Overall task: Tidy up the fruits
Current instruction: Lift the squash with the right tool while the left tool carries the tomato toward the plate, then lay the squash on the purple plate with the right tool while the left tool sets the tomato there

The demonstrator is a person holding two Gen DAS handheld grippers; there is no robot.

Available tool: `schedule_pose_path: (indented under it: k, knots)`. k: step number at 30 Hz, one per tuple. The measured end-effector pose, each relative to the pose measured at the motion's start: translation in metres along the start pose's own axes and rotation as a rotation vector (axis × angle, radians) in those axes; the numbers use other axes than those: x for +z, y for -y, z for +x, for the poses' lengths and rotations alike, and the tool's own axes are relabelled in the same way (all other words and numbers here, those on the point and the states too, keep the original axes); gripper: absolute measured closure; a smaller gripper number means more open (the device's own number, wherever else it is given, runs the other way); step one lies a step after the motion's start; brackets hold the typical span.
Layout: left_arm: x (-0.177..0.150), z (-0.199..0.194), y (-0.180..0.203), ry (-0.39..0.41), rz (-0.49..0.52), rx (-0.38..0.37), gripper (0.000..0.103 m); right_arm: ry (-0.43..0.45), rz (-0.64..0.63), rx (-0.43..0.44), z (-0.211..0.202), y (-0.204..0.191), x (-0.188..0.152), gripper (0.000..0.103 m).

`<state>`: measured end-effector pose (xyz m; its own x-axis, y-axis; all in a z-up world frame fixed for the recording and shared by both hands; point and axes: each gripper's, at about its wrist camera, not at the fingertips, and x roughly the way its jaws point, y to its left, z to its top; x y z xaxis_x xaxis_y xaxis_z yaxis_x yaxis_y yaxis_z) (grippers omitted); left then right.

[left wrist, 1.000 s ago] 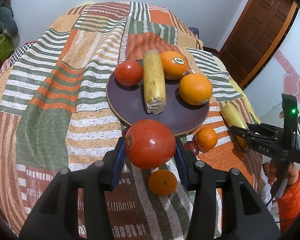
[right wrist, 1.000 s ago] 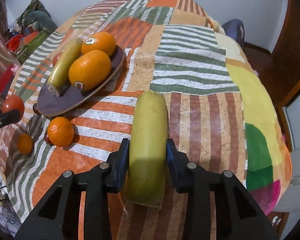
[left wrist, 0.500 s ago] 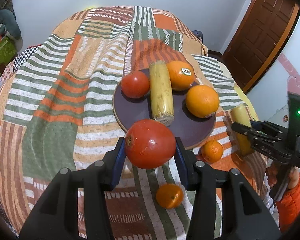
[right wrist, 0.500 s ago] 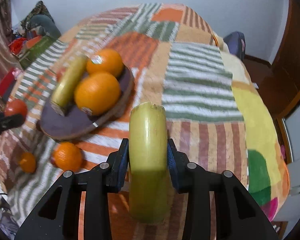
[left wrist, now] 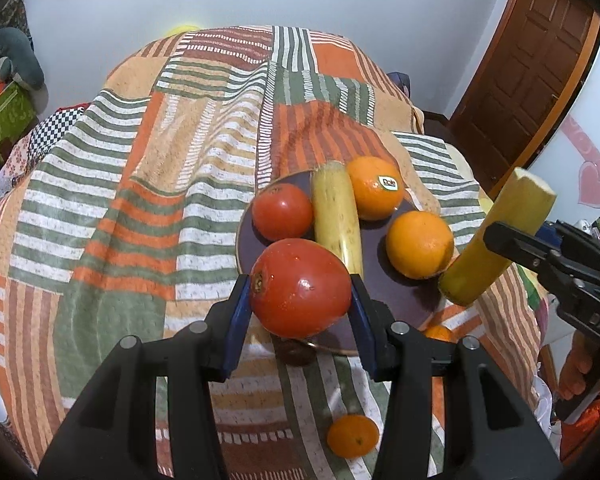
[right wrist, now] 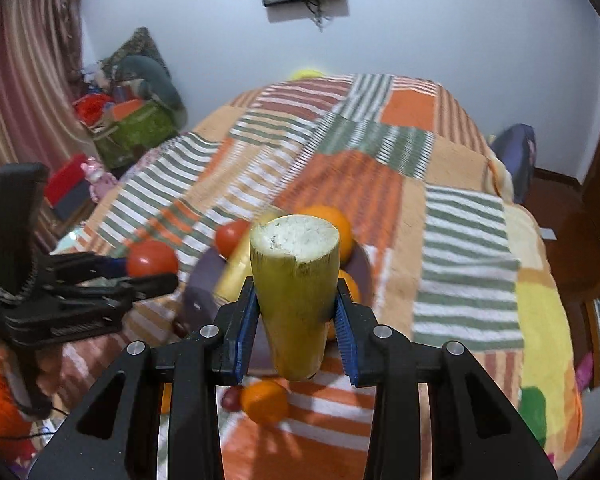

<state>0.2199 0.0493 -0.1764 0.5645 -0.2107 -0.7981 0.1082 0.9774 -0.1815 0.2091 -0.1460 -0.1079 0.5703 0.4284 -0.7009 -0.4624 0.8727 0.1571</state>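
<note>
Nearest to us in the left wrist view, we see the left gripper (left wrist: 300, 300) clamped on a big red tomato (left wrist: 300, 288), lifted over the near rim of the dark plate (left wrist: 400, 300). At about five o'clock from it a small orange (left wrist: 353, 436) lies on the striped blanket (left wrist: 140, 168), and another small orange peeks out beside the plate's rim. On the plate we find a second tomato (left wrist: 282, 211) at eleven o'clock, a yellow banana piece (left wrist: 337, 220) lengthwise in the middle, one large orange (left wrist: 419, 239) at two o'clock, and a stickered orange (left wrist: 375, 188) farthest back. At three o'clock the right gripper (right wrist: 296, 320) pinches a cut banana (right wrist: 296, 280), tilted in the air over the plate's right edge. Beyond stands a brown door (left wrist: 528, 76).
</note>
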Motion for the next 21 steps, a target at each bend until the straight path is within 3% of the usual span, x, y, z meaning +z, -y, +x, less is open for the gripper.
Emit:
schedule_pose_path:
  k: [12,21]
  knots:
    - [0.012,0.027,-0.009,-0.029,0.006,0.006,0.057,-0.045,-0.013,0.055,0.042,-0.02,0.011,0.07]
    - [0.021,0.047,-0.008,-0.049,0.019,-0.011,0.057,-0.077,-0.015,0.043,0.067,-0.02,0.015,0.07]
